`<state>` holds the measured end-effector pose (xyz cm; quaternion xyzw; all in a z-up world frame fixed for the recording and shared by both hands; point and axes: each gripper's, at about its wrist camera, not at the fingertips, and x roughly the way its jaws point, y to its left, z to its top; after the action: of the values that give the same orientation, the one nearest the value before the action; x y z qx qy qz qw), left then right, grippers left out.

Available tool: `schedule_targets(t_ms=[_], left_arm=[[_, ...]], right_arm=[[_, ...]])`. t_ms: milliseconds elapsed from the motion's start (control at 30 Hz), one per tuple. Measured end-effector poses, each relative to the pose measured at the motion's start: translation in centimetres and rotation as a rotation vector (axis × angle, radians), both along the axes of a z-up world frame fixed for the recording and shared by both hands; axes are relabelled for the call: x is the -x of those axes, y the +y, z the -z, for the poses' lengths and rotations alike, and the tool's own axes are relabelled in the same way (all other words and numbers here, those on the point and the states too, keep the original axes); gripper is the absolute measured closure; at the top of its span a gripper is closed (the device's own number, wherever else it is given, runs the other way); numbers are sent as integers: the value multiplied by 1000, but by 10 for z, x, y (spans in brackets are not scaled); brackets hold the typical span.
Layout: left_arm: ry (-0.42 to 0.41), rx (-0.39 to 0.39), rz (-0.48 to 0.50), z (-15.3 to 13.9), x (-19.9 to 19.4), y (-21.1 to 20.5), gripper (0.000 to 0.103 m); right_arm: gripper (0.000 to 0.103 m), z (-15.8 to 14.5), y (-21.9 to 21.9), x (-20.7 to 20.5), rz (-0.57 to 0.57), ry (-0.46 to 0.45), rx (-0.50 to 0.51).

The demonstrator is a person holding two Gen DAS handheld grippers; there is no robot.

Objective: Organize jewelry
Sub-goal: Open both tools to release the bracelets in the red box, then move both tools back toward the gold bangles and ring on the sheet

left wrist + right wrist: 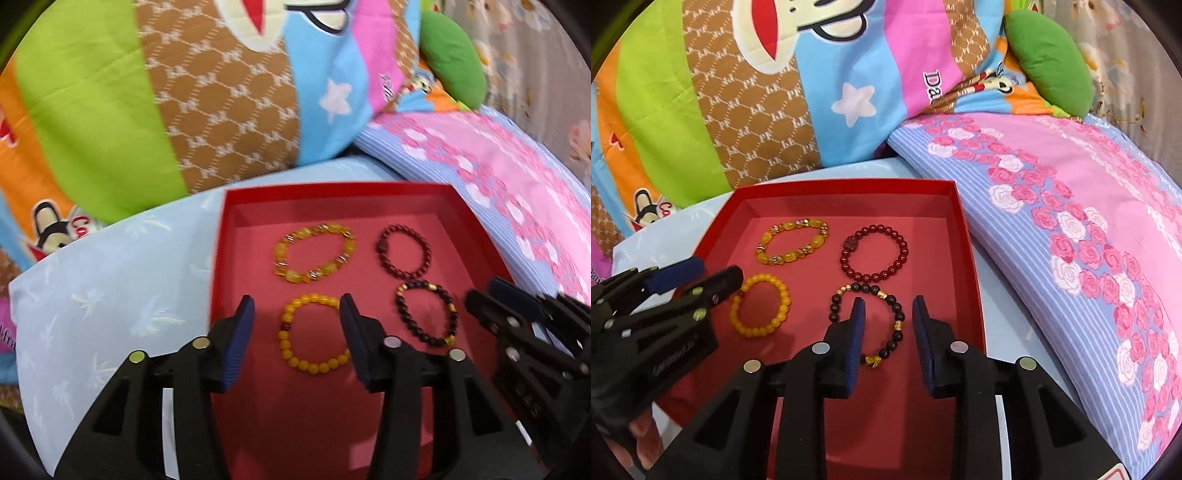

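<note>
Lying flat in a shallow red cardboard box [236, 229], four beaded bracelets form two rows. Between the spread, empty left fingers [297, 306] sits the round yellow bead bracelet [314, 334]; beyond it, the amber oval bracelet [314, 258] runs its long axis sideways. The right fingers [888, 306], also spread and empty, straddle the dark bead bracelet with gold charms [868, 321]; past them lies the dark red bracelet [873, 253]. Only the right view shows the pink rose-print pillow [1089, 229] fully.
</note>
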<state>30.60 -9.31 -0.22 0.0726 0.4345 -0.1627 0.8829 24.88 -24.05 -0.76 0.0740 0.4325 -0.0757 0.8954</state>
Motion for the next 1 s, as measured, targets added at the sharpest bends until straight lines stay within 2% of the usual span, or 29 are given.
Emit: schedule_targets(t_ms=[233,333,500,567,600,667,1000], left_arm=[[-56,-11,-63,-10,25,16,57],[-76,-3,-84,-11,52,27,56],[-100,-30,-115,-2,102,42,56],[-116,-18,-125,2,125,49,56],[-140,-29,-136,2,136,52,55],[-133,-50,-131,4,151,54,55],[-151,-49,-148,5,204,72,55]], right_arm=[[75,-14,15,31,-24,-64,-15],[71,-17,24,56,-35,-91,-20],[70,-14,38,108,-44,-126,-22],[70,-11,41,123,-43,-127,-34],[70,-7,42,135,-42,-121,-44],[70,-1,44,150,-38,-114,-46],[70,17,46,198,-25,-78,-60]])
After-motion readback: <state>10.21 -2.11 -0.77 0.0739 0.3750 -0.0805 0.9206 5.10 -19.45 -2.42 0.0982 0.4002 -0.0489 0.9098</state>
